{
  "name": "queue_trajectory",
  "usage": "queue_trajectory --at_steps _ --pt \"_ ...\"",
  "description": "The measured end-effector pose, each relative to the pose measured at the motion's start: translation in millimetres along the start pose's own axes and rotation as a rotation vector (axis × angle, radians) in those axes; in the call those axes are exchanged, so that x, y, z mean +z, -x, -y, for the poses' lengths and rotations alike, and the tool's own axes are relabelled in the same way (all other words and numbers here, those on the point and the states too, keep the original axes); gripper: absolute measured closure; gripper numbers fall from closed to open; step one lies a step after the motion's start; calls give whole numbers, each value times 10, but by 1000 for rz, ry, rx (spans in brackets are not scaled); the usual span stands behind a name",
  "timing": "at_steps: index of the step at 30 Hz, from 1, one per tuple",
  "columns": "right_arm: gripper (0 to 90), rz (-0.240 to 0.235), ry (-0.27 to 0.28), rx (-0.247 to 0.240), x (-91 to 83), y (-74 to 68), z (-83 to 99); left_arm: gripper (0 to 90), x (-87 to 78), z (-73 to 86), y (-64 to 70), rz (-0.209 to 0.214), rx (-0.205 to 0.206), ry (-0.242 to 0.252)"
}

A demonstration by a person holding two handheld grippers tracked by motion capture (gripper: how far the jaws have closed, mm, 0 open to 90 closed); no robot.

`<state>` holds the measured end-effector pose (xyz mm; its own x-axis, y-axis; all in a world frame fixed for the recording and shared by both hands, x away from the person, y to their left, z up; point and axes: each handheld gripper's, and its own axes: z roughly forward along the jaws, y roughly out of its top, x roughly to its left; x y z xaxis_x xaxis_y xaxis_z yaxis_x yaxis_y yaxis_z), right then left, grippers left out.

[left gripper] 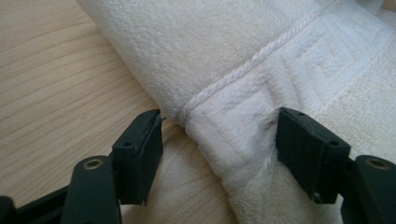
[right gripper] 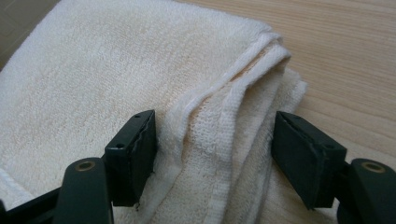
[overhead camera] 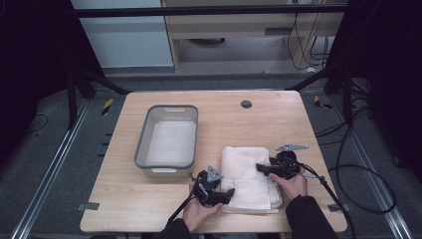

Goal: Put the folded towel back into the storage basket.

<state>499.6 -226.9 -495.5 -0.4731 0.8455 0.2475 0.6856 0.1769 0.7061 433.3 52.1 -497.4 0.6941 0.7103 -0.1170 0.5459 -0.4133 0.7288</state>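
On the tabletop (overhead camera: 149, 199), grey plastic bin (overhead camera: 167, 135) at 10 o'clock of centre. Folded white towel (overhead camera: 249, 174) at 5 o'clock. Left tool (overhead camera: 230, 194) wide, jaws straddling towel's left folded edge. Right tool (overhead camera: 259, 168) wide, jaws straddling right layered edge.

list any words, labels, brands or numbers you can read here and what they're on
None: no readable text in any view.
The folded white towel carries a woven key-pattern border and a cord line, no lettering.
The grey bin, the wooden table, the left gripper and the right gripper bear no legible marks.
The yellow-and-black tape strips on the floor are stripes, not writing.
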Motion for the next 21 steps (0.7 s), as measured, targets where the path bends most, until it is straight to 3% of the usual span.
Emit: queue_trajectory --at_steps 7,11,21 --pt "341 -4 -8 3 19 3 5 361 15 -17 12 13 -2 -15" --pt "398 -22 -16 18 20 -4 6 392 28 -27 14 22 -10 -23" --pt "549 -64 -41 66 19 6 -10 535 44 -55 -4 96 -50 -43"
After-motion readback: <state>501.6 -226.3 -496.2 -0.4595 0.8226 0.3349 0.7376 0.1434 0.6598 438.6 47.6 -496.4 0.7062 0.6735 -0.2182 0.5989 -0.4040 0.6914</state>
